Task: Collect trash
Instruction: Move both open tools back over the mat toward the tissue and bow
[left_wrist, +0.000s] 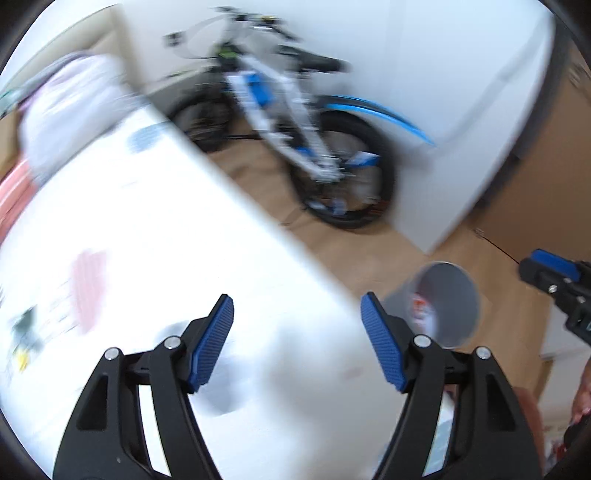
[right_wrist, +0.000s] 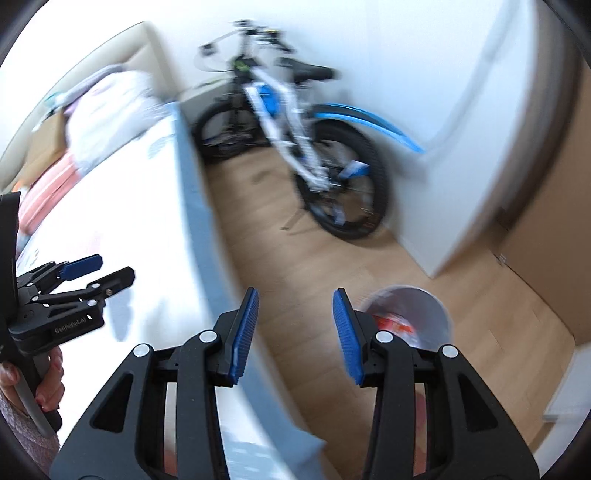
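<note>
Both views are blurred. The left gripper hangs wide and empty over the bed's edge; the right gripper is wide and empty too. A bin on the floor beside the bed already holds some red-and-white trash. Whether more remains to collect cannot be told.

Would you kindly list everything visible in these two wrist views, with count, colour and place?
Bed: one, white printed cover, left side of both views.
Bedding pile: one, white and pale purple, far end of the bed.
Pink striped item: one, beside the pile; blurred.
Bicycle: one, white, blue and black, by the far wall.
Wardrobe: one, white, right of the bicycle.
Wooden floor: light brown, between bed and wardrobe.
Waste bin: one, grey, on the floor, holding red-and-white trash.
Left tongs: black, blue pads, open, empty, over the bed edge.
Right tongs: black, blue pads, open, empty, above the floor near the bin.
</note>
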